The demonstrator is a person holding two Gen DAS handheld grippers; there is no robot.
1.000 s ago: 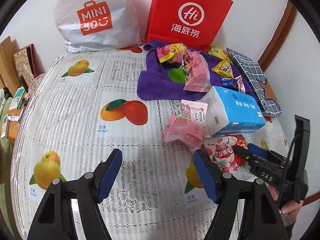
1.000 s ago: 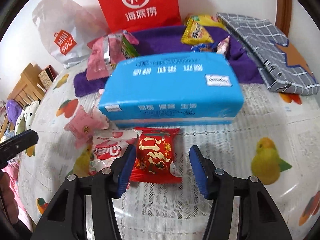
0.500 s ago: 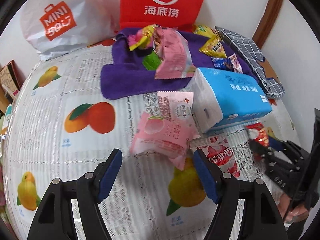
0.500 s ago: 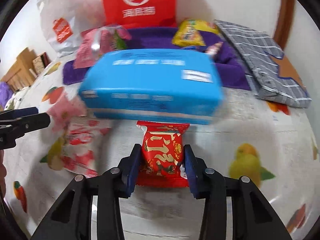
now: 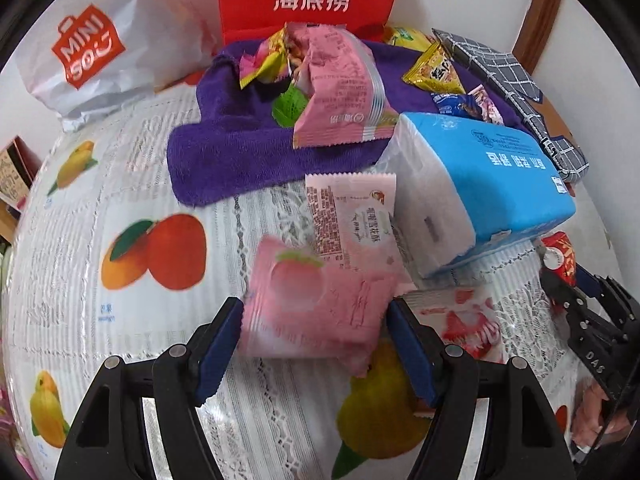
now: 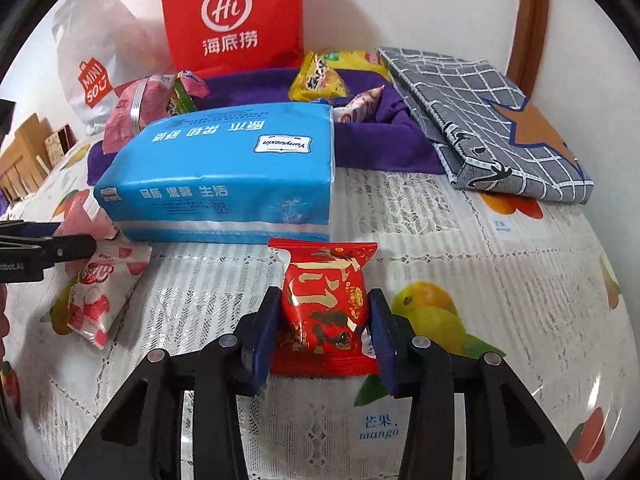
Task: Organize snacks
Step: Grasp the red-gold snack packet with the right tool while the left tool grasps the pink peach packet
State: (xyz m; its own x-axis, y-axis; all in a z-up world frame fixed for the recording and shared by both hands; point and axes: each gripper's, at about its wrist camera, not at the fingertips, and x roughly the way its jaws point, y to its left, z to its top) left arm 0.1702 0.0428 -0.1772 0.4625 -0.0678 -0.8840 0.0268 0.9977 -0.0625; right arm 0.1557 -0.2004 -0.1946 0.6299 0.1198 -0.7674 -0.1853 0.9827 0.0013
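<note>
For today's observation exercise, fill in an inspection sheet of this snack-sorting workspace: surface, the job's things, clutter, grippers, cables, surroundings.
Surface: fruit-print tablecloth with lace bands.
Job's things: red snack packet between the right pads; pink peach packet between the left pads; strawberry packet flat beside it; more snacks on the purple towel.
Clutter: blue tissue pack, grey checked cloth.
Grippers: right hand-held gripper shut on the red packet; left hand-held gripper open around the pink one.
Cables: nothing seen.
Surroundings: red Hi bag, white Miniso bag, white wall.
</note>
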